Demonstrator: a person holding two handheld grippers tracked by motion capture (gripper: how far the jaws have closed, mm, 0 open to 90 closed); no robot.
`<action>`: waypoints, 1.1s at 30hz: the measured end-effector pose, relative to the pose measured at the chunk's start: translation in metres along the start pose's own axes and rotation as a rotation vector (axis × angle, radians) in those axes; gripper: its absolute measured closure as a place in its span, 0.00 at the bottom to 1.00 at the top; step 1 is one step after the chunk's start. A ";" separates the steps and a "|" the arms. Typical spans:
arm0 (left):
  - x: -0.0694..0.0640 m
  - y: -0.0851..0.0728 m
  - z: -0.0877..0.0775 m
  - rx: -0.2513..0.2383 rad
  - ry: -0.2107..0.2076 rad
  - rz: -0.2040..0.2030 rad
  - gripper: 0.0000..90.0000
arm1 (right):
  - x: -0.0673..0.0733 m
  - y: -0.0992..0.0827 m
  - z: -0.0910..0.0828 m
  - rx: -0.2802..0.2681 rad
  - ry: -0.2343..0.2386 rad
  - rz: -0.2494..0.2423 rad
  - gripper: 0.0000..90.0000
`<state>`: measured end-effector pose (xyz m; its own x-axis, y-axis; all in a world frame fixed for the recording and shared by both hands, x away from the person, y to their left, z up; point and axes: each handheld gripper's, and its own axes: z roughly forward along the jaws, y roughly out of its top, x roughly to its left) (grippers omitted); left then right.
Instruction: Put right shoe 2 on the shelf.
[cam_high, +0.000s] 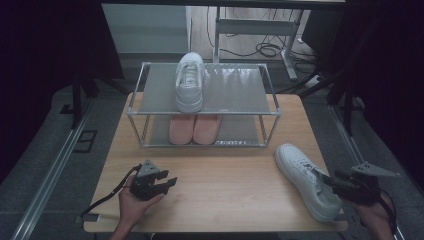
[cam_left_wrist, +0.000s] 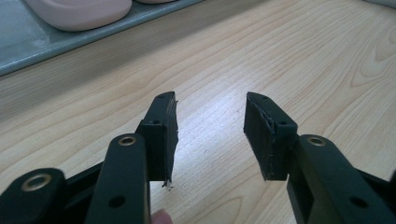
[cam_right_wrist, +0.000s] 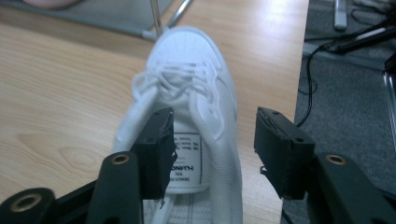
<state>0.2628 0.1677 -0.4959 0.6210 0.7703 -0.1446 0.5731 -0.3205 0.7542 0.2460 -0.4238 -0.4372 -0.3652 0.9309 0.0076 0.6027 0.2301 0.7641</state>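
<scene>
White shoe (cam_high: 305, 180) is seen lying on the surface (cam_high: 220, 175) near its right edge, toe toward the shoe rack (cam_high: 205, 107), where its mate (cam_high: 190, 82) sits on the top shelf. Right claw (cam_right_wrist: 212, 154) is spread at the heel opening, one jaw apparently inside the collar, nothing pinched. Left claw (cam_left_wrist: 210, 135) is spread, idle. The collar wall should be seated deep between the pads before closing.
</scene>
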 end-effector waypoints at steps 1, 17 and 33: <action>0.000 0.000 0.000 0.000 -0.005 -0.002 0.61 | -0.001 0.000 0.003 0.013 0.003 -0.004 0.53; 0.000 0.000 0.001 0.002 -0.009 -0.001 0.61 | -0.002 0.004 0.047 0.180 -0.066 -0.085 0.88; 0.000 0.000 0.001 0.001 -0.007 -0.003 0.61 | -0.007 -0.001 0.036 0.040 -0.002 0.052 0.92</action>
<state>0.2634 0.1673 -0.4963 0.6227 0.7677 -0.1514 0.5759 -0.3187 0.7528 0.2741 -0.4198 -0.4612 -0.3314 0.9424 0.0451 0.6484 0.1928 0.7364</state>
